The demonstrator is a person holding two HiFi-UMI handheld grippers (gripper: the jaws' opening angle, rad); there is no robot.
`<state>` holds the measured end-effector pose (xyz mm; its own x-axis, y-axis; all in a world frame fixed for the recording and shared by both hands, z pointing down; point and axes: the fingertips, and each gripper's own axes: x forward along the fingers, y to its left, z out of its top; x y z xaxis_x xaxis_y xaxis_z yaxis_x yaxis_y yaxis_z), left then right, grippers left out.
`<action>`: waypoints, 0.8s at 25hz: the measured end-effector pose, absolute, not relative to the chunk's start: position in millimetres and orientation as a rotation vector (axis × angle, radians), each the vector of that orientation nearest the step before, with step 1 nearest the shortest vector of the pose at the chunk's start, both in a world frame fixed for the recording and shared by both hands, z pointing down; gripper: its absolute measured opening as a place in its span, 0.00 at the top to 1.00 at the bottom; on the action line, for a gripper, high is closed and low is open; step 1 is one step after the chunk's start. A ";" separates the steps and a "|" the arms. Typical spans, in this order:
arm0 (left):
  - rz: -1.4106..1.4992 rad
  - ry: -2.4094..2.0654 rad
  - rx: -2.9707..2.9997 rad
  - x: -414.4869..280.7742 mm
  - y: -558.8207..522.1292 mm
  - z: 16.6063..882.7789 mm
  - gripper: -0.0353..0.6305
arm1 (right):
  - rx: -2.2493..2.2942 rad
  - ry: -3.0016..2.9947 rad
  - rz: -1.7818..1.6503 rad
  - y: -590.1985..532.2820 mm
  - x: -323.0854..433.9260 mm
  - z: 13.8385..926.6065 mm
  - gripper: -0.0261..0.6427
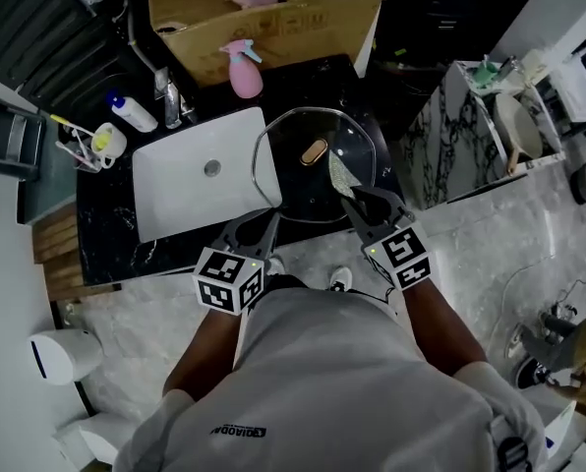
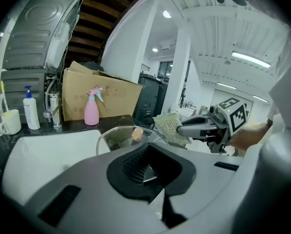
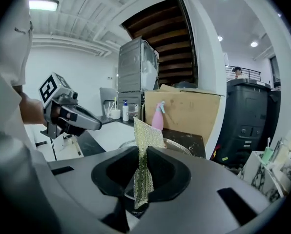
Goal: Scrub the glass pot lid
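The glass pot lid [image 1: 318,170] with a tan knob [image 1: 314,151] is held over the black counter, right of the sink. My left gripper [image 1: 269,221] is shut on its near-left rim; the lid [image 2: 121,139] rises just beyond those jaws in the left gripper view. A yellow-green mesh scrub cloth [image 1: 340,174] is pinched in my right gripper [image 1: 358,201], which is shut on it. The cloth's free end lies against the lid's right part. In the right gripper view the cloth [image 3: 143,152] stands up between the jaws, with the lid's rim [image 3: 178,147] behind it.
A white sink [image 1: 200,170] lies left of the lid, with a faucet [image 1: 168,91], a soap bottle [image 1: 133,113] and a cup of brushes [image 1: 104,143] behind it. A pink spray bottle [image 1: 243,70] and a cardboard box [image 1: 263,13] stand at the back. The counter's front edge [image 1: 175,264] is near my body.
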<state>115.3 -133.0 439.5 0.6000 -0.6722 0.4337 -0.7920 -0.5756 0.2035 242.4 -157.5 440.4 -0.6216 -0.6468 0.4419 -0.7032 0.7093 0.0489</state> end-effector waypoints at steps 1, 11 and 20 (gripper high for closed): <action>0.452 -1.175 2.451 110.8 -137.9 442.4 0.93 | 1.034 -2.473 0.161 -163.3 237.0 442.2 0.85; 0.496 -1.066 2.489 71.9 -187.1 451.0 0.93 | 1.065 -2.226 0.024 -230.2 207.8 460.8 0.84; 0.473 -0.969 2.511 51.6 -212.5 460.0 0.93 | 1.020 -2.011 -0.011 -279.4 198.1 486.2 0.84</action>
<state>51.6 -212.5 460.0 0.7013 -0.5559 0.4462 -0.6937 -0.6764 0.2477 198.1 -279.4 486.2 -0.2983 -0.6620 0.6876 -0.6542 0.6663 0.3578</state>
